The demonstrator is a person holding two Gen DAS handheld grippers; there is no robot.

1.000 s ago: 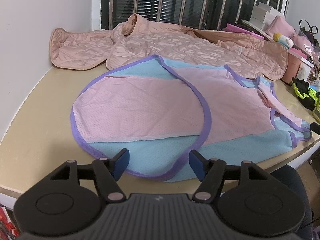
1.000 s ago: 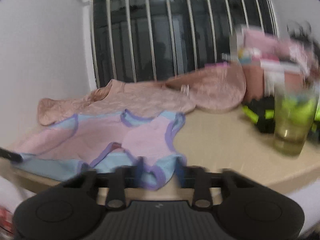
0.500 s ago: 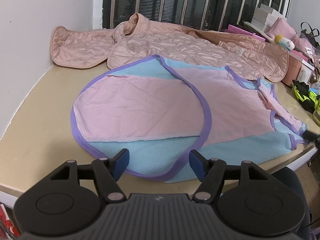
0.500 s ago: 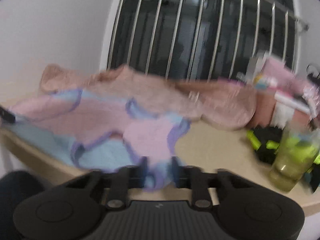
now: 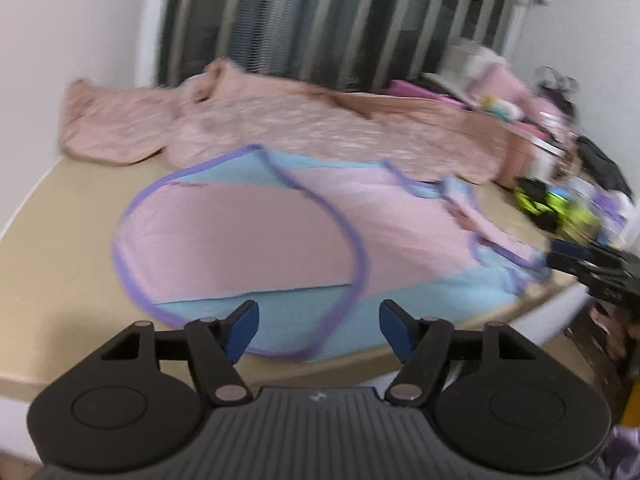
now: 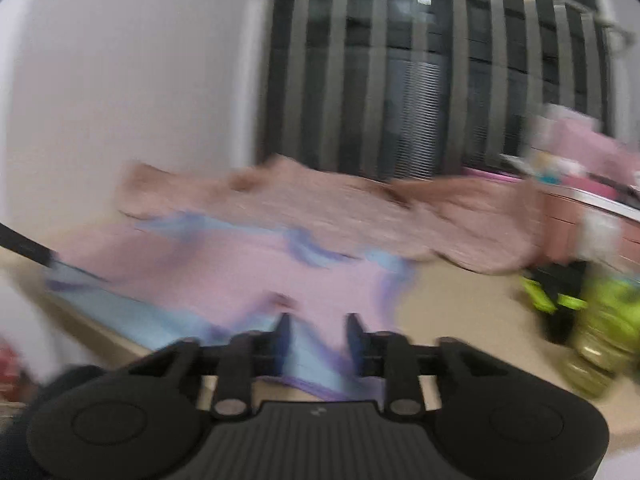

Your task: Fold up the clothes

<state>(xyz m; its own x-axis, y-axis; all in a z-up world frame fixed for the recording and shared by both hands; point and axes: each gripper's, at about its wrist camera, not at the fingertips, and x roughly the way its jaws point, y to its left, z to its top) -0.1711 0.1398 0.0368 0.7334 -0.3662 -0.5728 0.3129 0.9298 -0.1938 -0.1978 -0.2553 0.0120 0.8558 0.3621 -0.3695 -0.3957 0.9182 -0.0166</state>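
step: looks like grabbing the near hem/corners of the pink-and-blue garment (image 5: pixel 288 236) for a fold away from the table edge (judgement, both views are motion-blurred)
left gripper (image 5: pixel 318 330): jaws wide apart, nothing between them, poised just short of the near purple-trimmed hem
right gripper (image 6: pixel 316 340): jaws narrowed with a gap, the garment's near right corner lying in or just under that gap; can't tell if the pads are touching cloth
how to do it well: bring both grippers onto the hem at matched height, bite the trim rather than the thin mesh, and pinch only the layers meant to move; lift low and carry evenly so the fold line stays straight
risk: thin fabric will likely slip or bunch if one side leads; the near edge hangs close to the table (image 5: pixel 60 264) lip
garment look: pink panels over light blue, purple binding on the edges, left flap already folded over, lying mostly flat
garment location: front half of the beige table, with a quilted pink jacket (image 5: pixel 304 120) touching or overlapping its far edge
clutter: neon-green-and-black items (image 5: pixel 548 204) off to the right, clear of the garment
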